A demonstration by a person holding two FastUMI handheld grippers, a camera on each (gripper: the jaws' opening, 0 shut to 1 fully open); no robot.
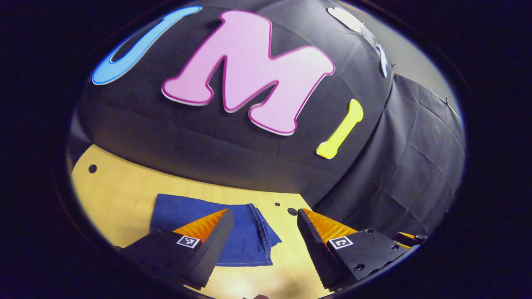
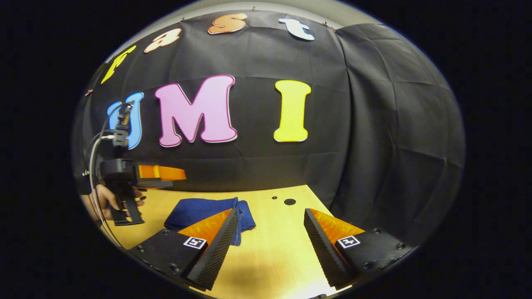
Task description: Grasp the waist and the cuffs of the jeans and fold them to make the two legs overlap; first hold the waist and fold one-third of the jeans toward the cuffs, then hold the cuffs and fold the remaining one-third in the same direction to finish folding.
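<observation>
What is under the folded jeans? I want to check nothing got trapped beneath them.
The jeans lie folded flat on the wooden table, with bare tabletop showing all around them. The stacked layers cover whatever lies directly beneath, so that cannot be seen.

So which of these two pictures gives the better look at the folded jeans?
The left gripper view: the jeans lie near, stacked folded edges and seam stitching plain, though one finger covers a corner. In the right gripper view the jeans sit farther off and smaller, partly behind that gripper's finger, with the left gripper held above the table.
</observation>
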